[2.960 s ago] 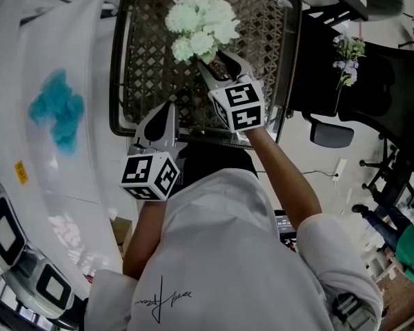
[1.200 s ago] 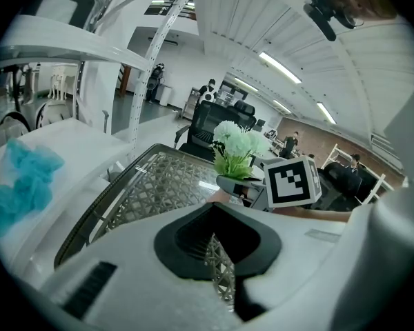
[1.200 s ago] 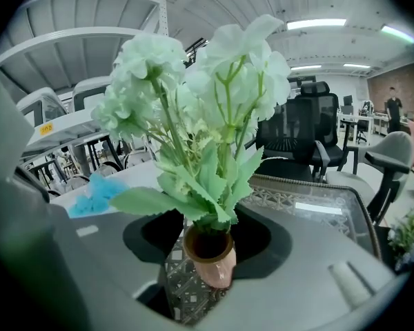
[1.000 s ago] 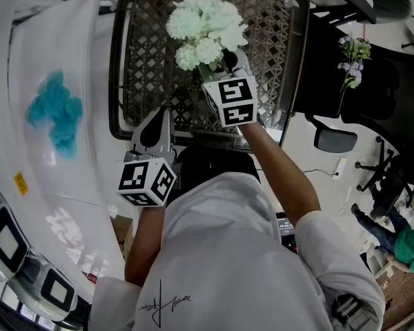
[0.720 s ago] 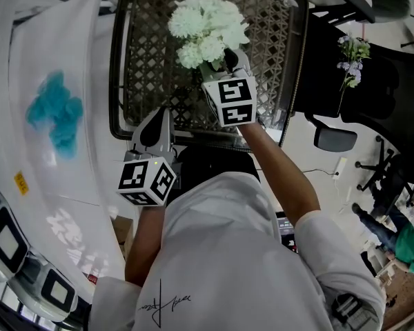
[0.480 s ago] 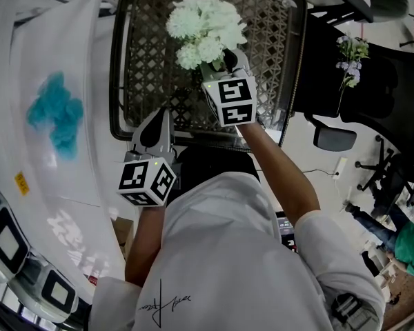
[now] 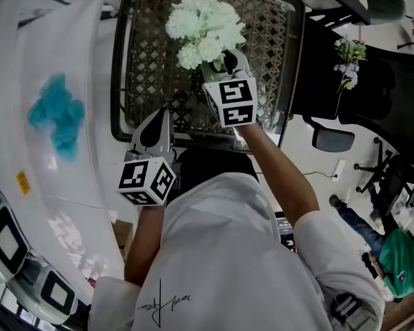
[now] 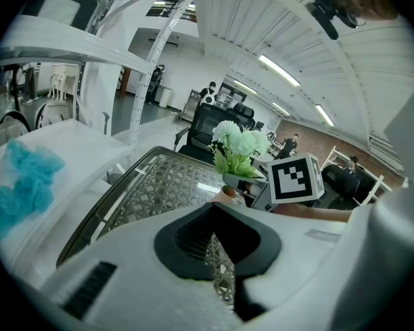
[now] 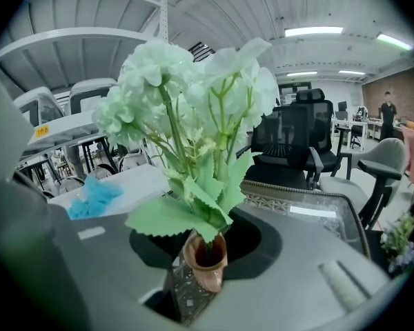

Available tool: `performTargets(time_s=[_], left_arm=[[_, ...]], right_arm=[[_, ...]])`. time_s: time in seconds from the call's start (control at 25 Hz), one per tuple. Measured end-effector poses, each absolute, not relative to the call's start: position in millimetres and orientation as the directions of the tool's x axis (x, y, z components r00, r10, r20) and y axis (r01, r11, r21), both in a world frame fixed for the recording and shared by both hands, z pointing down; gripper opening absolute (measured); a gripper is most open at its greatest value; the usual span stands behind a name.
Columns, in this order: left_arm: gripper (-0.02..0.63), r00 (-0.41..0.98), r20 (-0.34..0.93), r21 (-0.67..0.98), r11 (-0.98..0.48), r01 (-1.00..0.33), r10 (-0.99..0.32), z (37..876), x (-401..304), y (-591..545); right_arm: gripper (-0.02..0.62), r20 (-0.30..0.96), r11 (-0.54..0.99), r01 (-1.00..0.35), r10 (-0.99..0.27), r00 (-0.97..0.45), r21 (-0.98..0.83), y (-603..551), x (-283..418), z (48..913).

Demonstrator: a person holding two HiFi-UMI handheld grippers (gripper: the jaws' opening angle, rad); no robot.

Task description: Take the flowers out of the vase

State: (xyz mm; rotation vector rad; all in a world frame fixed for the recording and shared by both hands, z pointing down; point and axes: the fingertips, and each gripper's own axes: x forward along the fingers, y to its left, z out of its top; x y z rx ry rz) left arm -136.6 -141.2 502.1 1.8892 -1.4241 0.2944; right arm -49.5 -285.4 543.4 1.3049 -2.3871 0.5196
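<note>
A bunch of white flowers (image 7: pixel 205 19) with green leaves (image 9: pixel 193 185) stands in a small brown vase (image 9: pixel 205 261) on the wicker table (image 7: pixel 119 61). In the head view the blooms hide the vase. My right gripper (image 7: pixel 224 64) reaches in under the bouquet. Its jaws have just been closing with the vase neck between them, and a gap still shows on the left side, so it is open. My left gripper (image 7: pixel 162 116) hovers at the table's near edge, shut and empty. From there it sees the flowers (image 8: pixel 240 143) and vase (image 8: pixel 228 193).
The table has a dark rim and a glass top over lattice weave. A white shelf surface on the left carries a crumpled blue cloth (image 7: pixel 55 112). A black office chair (image 7: pixel 372 81) with a small sprig of purple flowers (image 7: pixel 348 57) stands to the right.
Since the oldest frame my right gripper has moved up and forward, close under the flower heads. Over the last second both grippers look still in the head view.
</note>
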Motion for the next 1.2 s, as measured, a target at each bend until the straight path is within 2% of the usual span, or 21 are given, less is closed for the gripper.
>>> performTargets(time_s=[1.2], left_arm=[[0.003, 0.374, 0.512, 0.442, -0.136, -0.887, -0.773, 476.5, -140.7, -139.6]], right_arm=[[0.103, 0.447, 0.479, -0.869, -0.756, -0.479, -0.121, -270.7, -41.5, 505.0]])
